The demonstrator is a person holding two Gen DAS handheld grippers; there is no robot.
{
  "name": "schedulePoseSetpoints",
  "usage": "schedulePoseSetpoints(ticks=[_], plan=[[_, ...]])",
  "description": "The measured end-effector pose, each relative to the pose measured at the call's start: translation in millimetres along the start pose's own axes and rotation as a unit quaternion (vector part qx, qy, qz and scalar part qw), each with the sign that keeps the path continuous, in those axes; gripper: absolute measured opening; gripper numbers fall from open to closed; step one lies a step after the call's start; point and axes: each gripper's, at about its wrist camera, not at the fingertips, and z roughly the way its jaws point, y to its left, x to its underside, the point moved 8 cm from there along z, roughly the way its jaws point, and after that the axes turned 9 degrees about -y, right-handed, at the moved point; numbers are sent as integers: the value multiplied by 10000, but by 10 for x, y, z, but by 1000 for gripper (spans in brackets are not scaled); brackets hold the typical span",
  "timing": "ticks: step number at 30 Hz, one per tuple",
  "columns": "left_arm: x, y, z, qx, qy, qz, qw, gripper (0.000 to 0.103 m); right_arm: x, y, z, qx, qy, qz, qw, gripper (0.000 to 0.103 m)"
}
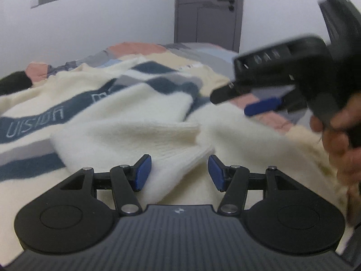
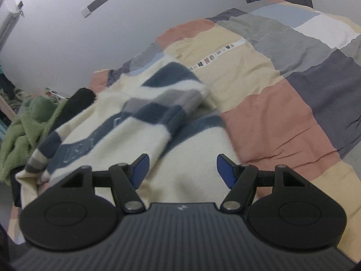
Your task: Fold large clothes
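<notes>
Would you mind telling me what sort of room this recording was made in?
Most likely a bedroom: a cream sweater lies on a bed with a patchwork quilt, there is a grey door in a plain wall, and more clothes are heaped beside the bed.

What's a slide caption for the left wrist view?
Open left gripper over a cream sweater on a patchwork bedspread, right gripper alongside.

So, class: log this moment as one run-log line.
left tongs: open, empty | right tongs: open, empty | sweater: crumpled on bed, unfolded
</notes>
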Motion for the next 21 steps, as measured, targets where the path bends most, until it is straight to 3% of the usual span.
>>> schedulePoseSetpoints(ticks=[1,4,6,9,14,19,21], plan=[[19,-13,21,-58,12,108,9999,60,6,-13,39,8,12,5,10000,68],[13,24,37,-297,-47,222,9993,47,29,-33,126,81,16,-65,9999,68],[-2,86,23,-417,-75,127,9990,29,34,-20,166,81,27,-117,9999,68],[-52,192,-39,-511,-131,-117,9985,13,17,7,168,75,-53,-228,9997,68],[-214,311,-332,-652,-407,-559,9955,11,0,37,103,61,-160,-339,9993,68],[-331,531,-788,-1118,-739,-1128,9845,11,-22,93,22,-3,-277,-473,9985,68],[-312,622,-950,-1274,-762,-1309,9802,11,-27,134,-21,-224,-322,-317,9987,68]])
